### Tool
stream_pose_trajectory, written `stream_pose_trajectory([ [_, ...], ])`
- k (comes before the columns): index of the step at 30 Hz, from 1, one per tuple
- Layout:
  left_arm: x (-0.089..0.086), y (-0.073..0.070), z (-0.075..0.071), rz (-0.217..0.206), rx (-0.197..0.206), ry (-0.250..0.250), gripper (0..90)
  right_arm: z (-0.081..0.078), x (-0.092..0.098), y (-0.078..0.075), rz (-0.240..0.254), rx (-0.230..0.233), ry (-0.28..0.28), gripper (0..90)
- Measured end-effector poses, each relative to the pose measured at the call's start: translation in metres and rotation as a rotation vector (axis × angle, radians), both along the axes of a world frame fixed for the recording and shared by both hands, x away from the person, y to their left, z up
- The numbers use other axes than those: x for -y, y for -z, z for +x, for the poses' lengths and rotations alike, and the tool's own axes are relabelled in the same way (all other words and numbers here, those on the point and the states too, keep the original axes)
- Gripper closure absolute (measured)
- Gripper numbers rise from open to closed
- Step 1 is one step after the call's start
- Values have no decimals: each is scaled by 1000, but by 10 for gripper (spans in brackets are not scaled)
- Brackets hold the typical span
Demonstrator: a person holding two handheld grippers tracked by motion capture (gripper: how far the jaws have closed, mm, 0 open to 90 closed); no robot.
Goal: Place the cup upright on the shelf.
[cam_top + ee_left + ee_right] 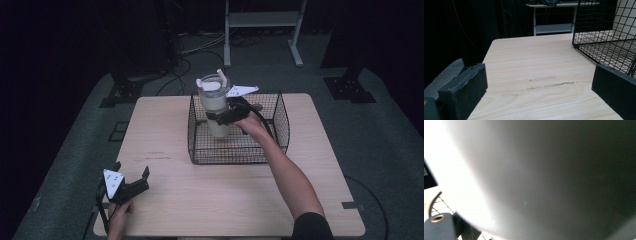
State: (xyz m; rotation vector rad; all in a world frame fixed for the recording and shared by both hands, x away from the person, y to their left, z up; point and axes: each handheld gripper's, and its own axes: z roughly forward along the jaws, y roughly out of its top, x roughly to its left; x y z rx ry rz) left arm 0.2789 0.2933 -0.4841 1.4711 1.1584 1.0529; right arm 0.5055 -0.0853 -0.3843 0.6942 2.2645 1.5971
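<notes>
Right gripper (220, 118) clamped around the middle of a cream tumbler (215, 102), which stands upright inside the black wire basket (280, 131) at the far centre of the wooden table (210, 195). Left gripper (131, 176) rests near the table's front-left corner, well apart from the basket, its 2 jaws spread with nothing between them.

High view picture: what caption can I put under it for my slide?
Right gripper clamps a cream tumbler upright inside the black wire basket; left gripper rests open on the wooden table.
</notes>
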Motion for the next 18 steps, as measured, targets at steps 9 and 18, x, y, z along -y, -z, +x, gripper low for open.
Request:
stream_pose_trajectory([
  [9, 0, 0, 0, -3, 1, -1, 0, 9, -6, 16, -26, -47, 19, 85],
  [18, -1, 0, 0, -10, 0, -1, 0, 15, -8, 26, -51, -67, 21, 84],
])
